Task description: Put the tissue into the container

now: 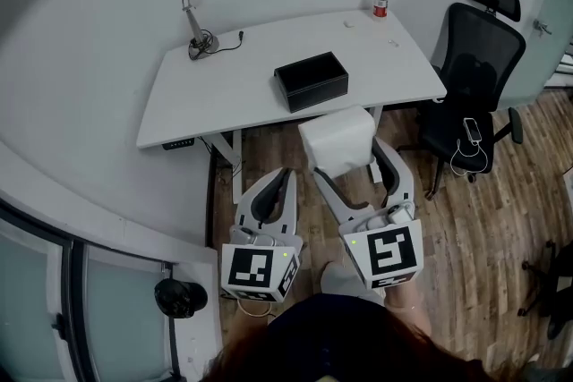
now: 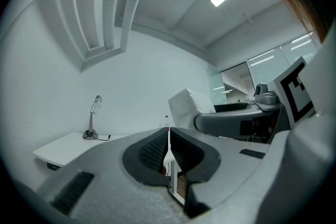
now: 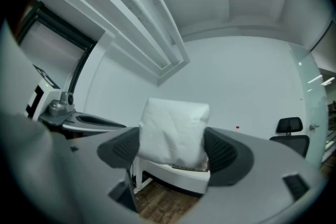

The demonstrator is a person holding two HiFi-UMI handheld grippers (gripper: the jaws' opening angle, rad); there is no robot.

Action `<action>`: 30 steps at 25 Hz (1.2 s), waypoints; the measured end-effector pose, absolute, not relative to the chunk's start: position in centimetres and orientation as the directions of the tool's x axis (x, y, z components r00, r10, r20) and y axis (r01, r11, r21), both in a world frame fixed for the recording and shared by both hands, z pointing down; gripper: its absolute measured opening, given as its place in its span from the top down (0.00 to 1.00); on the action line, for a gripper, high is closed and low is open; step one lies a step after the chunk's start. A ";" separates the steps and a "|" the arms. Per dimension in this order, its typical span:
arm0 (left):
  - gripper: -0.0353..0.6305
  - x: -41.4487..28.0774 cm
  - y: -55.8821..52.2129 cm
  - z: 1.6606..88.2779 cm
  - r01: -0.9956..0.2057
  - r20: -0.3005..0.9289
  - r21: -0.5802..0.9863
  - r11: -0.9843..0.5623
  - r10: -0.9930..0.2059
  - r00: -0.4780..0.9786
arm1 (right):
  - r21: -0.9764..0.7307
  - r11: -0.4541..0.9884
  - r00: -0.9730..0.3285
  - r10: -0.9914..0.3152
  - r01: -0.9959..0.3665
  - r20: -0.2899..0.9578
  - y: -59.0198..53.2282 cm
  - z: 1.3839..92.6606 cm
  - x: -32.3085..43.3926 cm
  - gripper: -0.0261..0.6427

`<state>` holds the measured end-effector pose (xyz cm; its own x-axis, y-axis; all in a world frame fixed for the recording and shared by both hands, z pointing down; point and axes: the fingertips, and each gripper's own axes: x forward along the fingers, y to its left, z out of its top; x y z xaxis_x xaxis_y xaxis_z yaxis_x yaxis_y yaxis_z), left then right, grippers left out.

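Tissue: clamped in right gripper, short of desk. Container: on desk, unfilled. Left gripper: closed, empty. Remaining: placement.

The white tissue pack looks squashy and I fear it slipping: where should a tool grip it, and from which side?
Probably across its two opposite side faces, coming in from its near end, as the right tool holds it now: the soft white tissue pack is block-shaped, with flat parallel sides to press on, and its far end is left free to enter the black rectangular box.
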<state>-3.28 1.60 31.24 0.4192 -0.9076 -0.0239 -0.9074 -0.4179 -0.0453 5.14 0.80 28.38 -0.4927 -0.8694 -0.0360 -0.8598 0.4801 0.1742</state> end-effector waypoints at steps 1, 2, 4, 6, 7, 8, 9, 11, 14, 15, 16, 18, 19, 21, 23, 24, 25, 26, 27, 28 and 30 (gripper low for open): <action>0.90 -3.3 1.1 31.3 -0.908 -0.022 -0.045 -0.416 -0.908 0.417 | 0.174 0.482 -0.495 -0.868 -0.858 -0.035 0.3 28.4 5.1 0.36; 0.90 -3.3 0.7 31.3 -0.909 -0.020 -0.044 -0.414 -0.910 0.415 | 0.174 0.485 -0.497 -0.867 -0.857 -0.034 -0.1 28.4 5.1 0.36; 0.90 -3.2 -0.2 31.3 -0.912 -0.019 -0.042 -0.409 -0.912 0.410 | 0.176 0.490 -0.502 -0.864 -0.854 -0.030 -1.0 28.4 5.2 0.36; 0.90 -3.0 -1.1 31.2 -0.913 -0.018 -0.039 -0.406 -0.913 0.407 | 0.177 0.494 -0.506 -0.862 -0.852 -0.029 -1.9 28.3 5.4 0.36; 0.90 -2.8 -1.6 31.2 -0.913 -0.018 -0.038 -0.405 -0.914 0.406 | 0.177 0.496 -0.508 -0.861 -0.850 -0.029 -2.4 28.3 5.5 0.36; 0.90 -2.7 -2.0 31.2 -0.914 -0.018 -0.037 -0.404 -0.914 0.405 | 0.179 0.498 -0.511 -0.859 -0.848 -0.029 -2.8 28.3 5.6 0.36; 0.90 -2.5 -2.4 31.2 -0.915 -0.018 -0.037 -0.403 -0.915 0.403 | 0.180 0.501 -0.513 -0.858 -0.847 -0.028 -3.3 28.3 5.7 0.36; 0.90 -2.2 -3.3 31.2 -0.916 -0.018 -0.037 -0.399 -0.917 0.400 | 0.180 0.507 -0.519 -0.854 -0.843 -0.027 -4.1 28.3 5.9 0.36; 0.90 -2.0 -4.4 31.2 -0.921 -0.018 -0.034 -0.388 -0.921 0.389 | 0.183 0.516 -0.529 -0.848 -0.837 -0.026 -5.2 28.2 6.2 0.36; 0.90 -1.9 -4.6 31.3 -0.923 -0.017 -0.031 -0.384 -0.923 0.385 | 0.184 0.520 -0.532 -0.846 -0.834 -0.024 -5.6 28.2 6.2 0.36; 0.90 -1.8 -4.9 31.3 -0.924 -0.016 -0.029 -0.381 -0.924 0.381 | 0.184 0.523 -0.536 -0.844 -0.832 -0.022 -5.9 28.2 6.3 0.36; 0.90 -1.8 -5.3 31.4 -0.928 -0.012 -0.027 -0.372 -0.928 0.373 | 0.183 0.530 -0.542 -0.840 -0.828 -0.014 -6.3 28.3 6.3 0.36; 0.90 -1.8 -5.4 31.5 -0.930 -0.010 -0.026 -0.368 -0.930 0.368 | 0.183 0.534 -0.545 -0.839 -0.825 -0.010 -6.5 28.5 6.3 0.36; 0.90 -1.7 -5.6 31.8 -0.931 -0.002 -0.021 -0.363 -0.932 0.363 | 0.186 0.542 -0.552 -0.834 -0.819 -0.002 -6.7 28.7 6.3 0.36; 0.90 -1.5 -5.7 32.2 -0.932 0.008 -0.015 -0.363 -0.932 0.363 | 0.179 0.550 -0.559 -0.829 -0.816 0.003 -6.9 29.1 6.2 0.36; 0.90 -1.4 -5.8 32.3 -0.932 0.011 -0.012 -0.363 -0.932 0.363 | 0.174 0.552 -0.560 -0.828 -0.815 0.005 -7.0 29.2 6.3 0.36; 0.90 -1.4 -5.9 32.4 -0.932 0.014 -0.010 -0.362 -0.932 0.362 | 0.171 0.553 -0.561 -0.828 -0.815 0.008 -7.1 29.3 6.3 0.36; 0.90 -1.3 -6.0 32.5 -0.932 0.015 -0.009 -0.361 -0.932 0.361 | 0.171 0.555 -0.561 -0.827 -0.814 0.010 -7.3 29.4 6.3 0.36; 0.90 -1.4 -6.1 32.4 -0.933 0.015 -0.009 -0.359 -0.933 0.359 | 0.172 0.556 -0.563 -0.826 -0.813 0.013 -7.5 29.4 6.3 0.36; 0.90 -1.4 -6.3 32.4 -0.934 0.015 -0.010 -0.358 -0.934 0.358 | 0.173 0.558 -0.564 -0.825 -0.811 0.015 -7.6 29.5 6.2 0.36; 0.90 -1.5 -6.8 32.6 -0.933 0.018 -0.006 -0.359 -0.933 0.359 | 0.174 0.561 -0.567 -0.824 -0.809 0.018 -7.9 29.6 6.1 0.36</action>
